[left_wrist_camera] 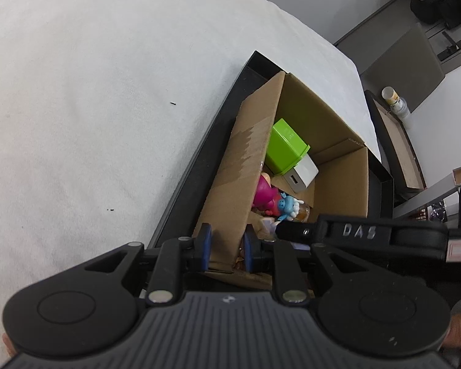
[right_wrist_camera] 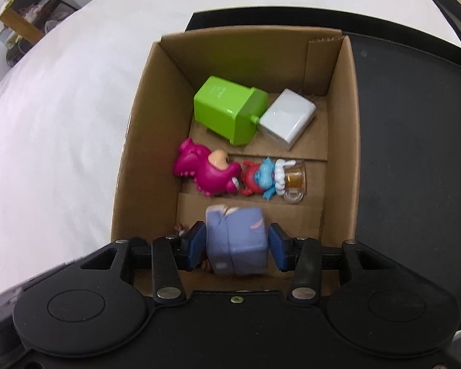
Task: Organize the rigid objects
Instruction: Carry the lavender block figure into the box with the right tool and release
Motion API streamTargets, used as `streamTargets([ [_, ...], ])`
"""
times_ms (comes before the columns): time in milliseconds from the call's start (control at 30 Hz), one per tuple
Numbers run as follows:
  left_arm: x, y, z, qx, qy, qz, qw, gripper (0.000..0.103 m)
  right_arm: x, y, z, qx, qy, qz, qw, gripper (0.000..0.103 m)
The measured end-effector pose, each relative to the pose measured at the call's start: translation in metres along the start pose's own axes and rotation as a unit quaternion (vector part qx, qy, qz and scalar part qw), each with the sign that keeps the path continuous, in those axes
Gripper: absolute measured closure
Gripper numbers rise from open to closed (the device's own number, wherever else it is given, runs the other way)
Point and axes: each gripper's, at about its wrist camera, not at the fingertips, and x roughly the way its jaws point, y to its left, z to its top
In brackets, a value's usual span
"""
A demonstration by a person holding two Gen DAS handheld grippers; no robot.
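An open cardboard box [right_wrist_camera: 138, 141] stands on a black tray [right_wrist_camera: 415, 123]. Inside lie a green box [right_wrist_camera: 227, 107], a white adapter [right_wrist_camera: 287, 118], a magenta dinosaur toy [right_wrist_camera: 206, 172], a blue and red figure [right_wrist_camera: 261, 178] and a clear cup [right_wrist_camera: 295, 181]. My right gripper [right_wrist_camera: 236, 246] hangs over the box's near end; a lilac block [right_wrist_camera: 236, 240] sits between its fingers with small gaps at both sides. My left gripper [left_wrist_camera: 227, 246] is shut on the box's near wall [left_wrist_camera: 239, 166]. The green box [left_wrist_camera: 285, 147] shows there too.
The white tablecloth [left_wrist_camera: 92, 107] spreads left of the tray [left_wrist_camera: 199, 160]. A chair [left_wrist_camera: 405, 70], a bottle [left_wrist_camera: 396, 101] and a second tray edge [left_wrist_camera: 396, 144] lie beyond the table's right edge. Shelves [right_wrist_camera: 18, 12] stand at the far left.
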Motion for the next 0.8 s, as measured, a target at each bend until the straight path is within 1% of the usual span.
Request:
streamTargets([
  [367,0.002,0.001,0.003,-0.007,-0.002,0.005,1.0,0.083,-0.026,-0.007,0.015,0.01,-0.033,0.024,0.999,0.056],
  [433,0.003,0.0,0.003,-0.008,-0.003,0.007,0.9999,0.083,-0.033,-0.01,0.015,0.011,-0.039,0.026,0.999,0.056],
  [567,0.003,-0.001,0.003,-0.011,-0.005,0.01,0.9999,0.083,-0.044,-0.015,0.014,0.014,-0.042,0.031,0.999,0.052],
  [800,0.002,-0.004,0.004,-0.014,-0.005,0.017,0.9997,0.083,-0.061,-0.028,0.009,0.02,-0.053,0.036,0.998,0.051],
])
